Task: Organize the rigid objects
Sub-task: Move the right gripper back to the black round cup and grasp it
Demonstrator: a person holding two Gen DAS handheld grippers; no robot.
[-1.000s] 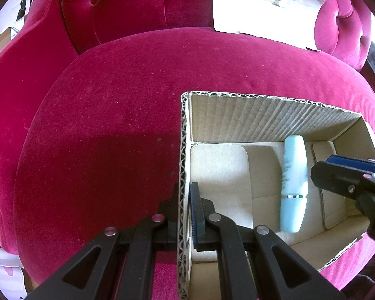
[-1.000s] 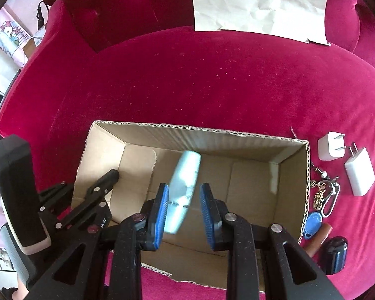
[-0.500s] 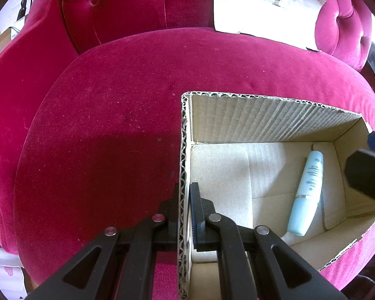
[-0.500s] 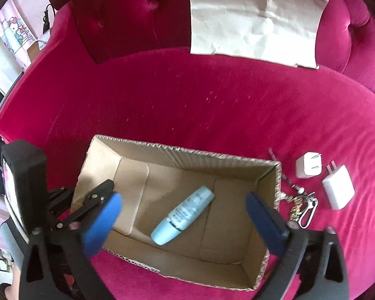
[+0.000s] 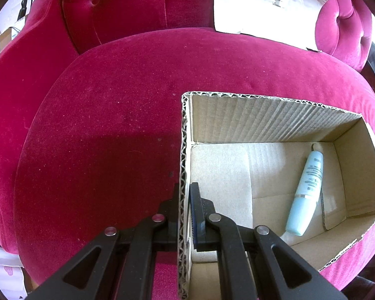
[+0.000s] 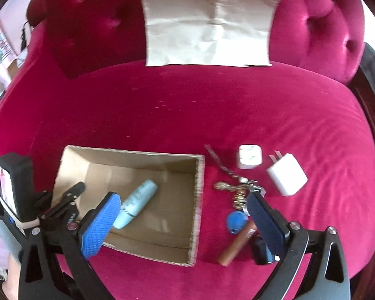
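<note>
Left claw (image 5: 186,215) clamps corrugated cardboard box (image 5: 275,125) wall; right claw (image 6: 182,222) wide, empty; smooth tube (image 5: 303,192) inside.

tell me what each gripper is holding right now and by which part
The left gripper is clamped on the cardboard box by its near side wall. The right gripper is open and holds nothing; the blue tube lies loose in the box.

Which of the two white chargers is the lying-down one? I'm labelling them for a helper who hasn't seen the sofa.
On the pink sofa seat, look beside the cardboard box, past the keys. Two white chargers sit there; the flat-lying charger is farther from the box. Its prongs point sideways, while the upright charger shows its prongs on top.
</note>
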